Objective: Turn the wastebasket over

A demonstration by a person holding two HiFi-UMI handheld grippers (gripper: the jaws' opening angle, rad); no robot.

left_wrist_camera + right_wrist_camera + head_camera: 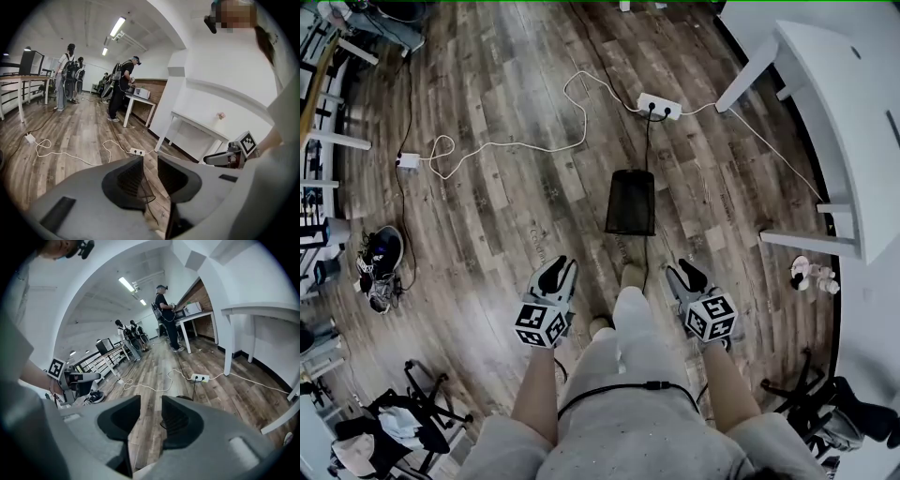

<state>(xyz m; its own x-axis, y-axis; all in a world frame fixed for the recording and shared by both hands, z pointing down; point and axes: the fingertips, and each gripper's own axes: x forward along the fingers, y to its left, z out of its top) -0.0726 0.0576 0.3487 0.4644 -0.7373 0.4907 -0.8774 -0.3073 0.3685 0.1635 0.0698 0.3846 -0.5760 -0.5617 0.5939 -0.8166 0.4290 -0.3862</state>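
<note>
The wastebasket point(630, 202) stands untouched on the floor point(506, 187). The left hand-held gripper point(555, 272) and right hand-held gripper point(686, 277) hover short of it, empty, jaws narrowly apart. Grasping and overturning remain.

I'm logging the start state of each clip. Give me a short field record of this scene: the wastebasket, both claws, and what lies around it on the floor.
wastebasket: black mesh wastebasket on the wooden plank floor, ahead of the person, untouched
left claw: left claw open, empty, short of the basket
right claw: right claw open, empty, short of the basket
beyond basket: white power strip, white cable trailing left
right side: white table
</note>
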